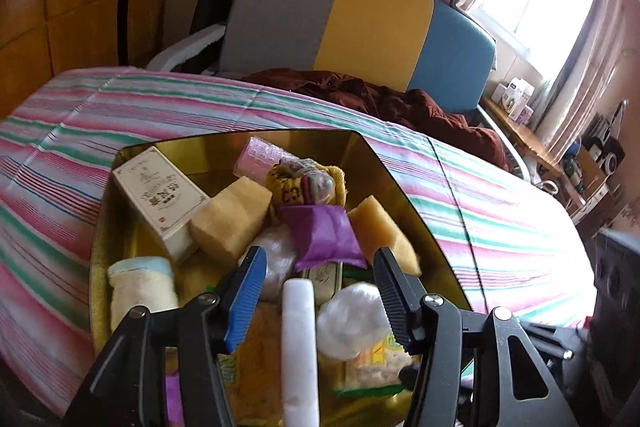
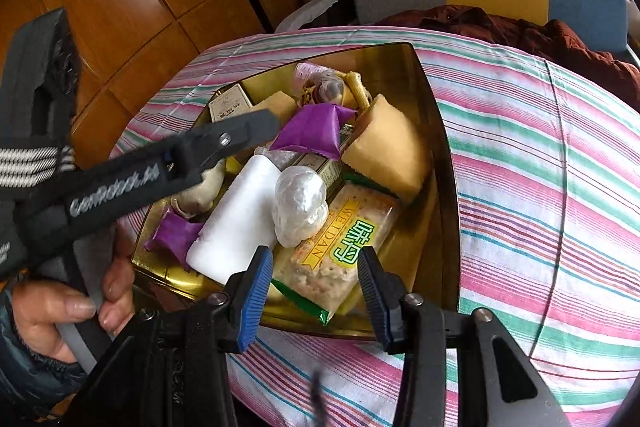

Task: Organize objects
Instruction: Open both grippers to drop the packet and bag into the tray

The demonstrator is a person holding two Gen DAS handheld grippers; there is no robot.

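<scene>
The gold tray (image 2: pixel 434 131) is set near the left edge of the striped cloth (image 2: pixel 540 187), heaped so that lower items are hidden. The left gripper (image 1: pixel 320 263) is held spread over the white bar (image 1: pixel 300 351), partly cut off. The right gripper (image 2: pixel 316 261) is spread above the cracker pack (image 2: pixel 340 251) at the near rim.

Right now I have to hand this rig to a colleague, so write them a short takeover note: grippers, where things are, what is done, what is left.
Left gripper: open, empty, over the gold tray, either side of the white block.
Right gripper: open, empty, at the tray's near edge above the cracker packet.
Everything sits piled in the tray on the striped cloth: sponges, purple pouch, wrapped white ball, small carton.
Done: nothing visibly taken out.
Left: lift out and sort every item.
</scene>
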